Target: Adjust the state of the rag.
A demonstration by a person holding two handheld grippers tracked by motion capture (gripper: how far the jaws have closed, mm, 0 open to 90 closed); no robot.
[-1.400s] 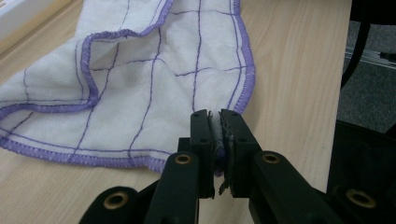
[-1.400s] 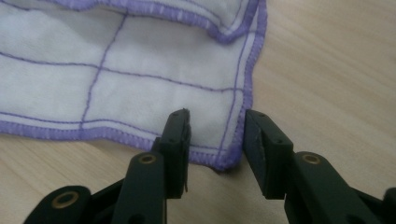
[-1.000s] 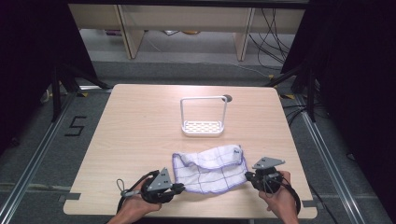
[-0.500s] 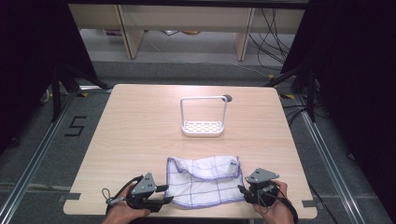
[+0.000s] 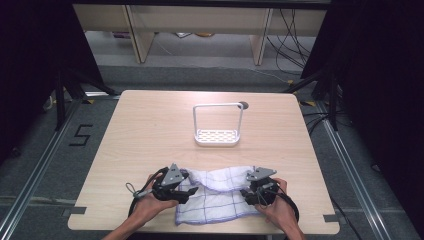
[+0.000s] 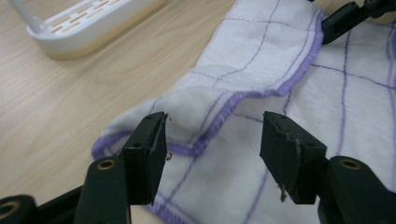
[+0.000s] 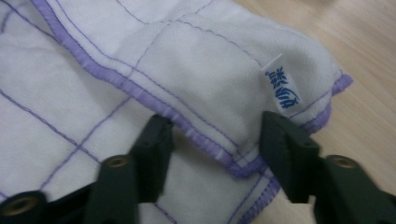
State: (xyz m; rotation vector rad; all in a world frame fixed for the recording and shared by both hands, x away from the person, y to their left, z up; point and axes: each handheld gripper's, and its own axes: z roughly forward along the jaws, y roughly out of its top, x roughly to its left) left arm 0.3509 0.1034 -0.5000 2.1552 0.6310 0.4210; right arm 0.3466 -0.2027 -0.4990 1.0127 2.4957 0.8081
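Observation:
A white cloth (image 5: 215,197) with purple grid lines and a purple hem lies folded near the table's front edge. My left gripper (image 5: 187,192) rests at its left end and my right gripper (image 5: 248,195) at its right end. In the left gripper view the left gripper (image 6: 212,149) stands open, its jaws having just been opening, with a folded hem of the cloth (image 6: 261,70) lying loose between them. In the right gripper view the right gripper (image 7: 215,149) is open too, its jaws also just opened, astride a folded corner of the cloth (image 7: 196,60) that bears a small blue-printed label (image 7: 284,88).
A white slotted rack (image 5: 217,136) with a tall loop handle stands at mid-table, and shows as a rack (image 6: 88,23) in the left gripper view's upper left. Bare wooden tabletop (image 5: 150,130) surrounds it. A dark round hole (image 5: 243,105) lies behind the rack.
Both hands drew the lifted cloth edge toward the table's front and down. The cloth now lies folded over itself. Both grippers went from shut on the cloth to open.

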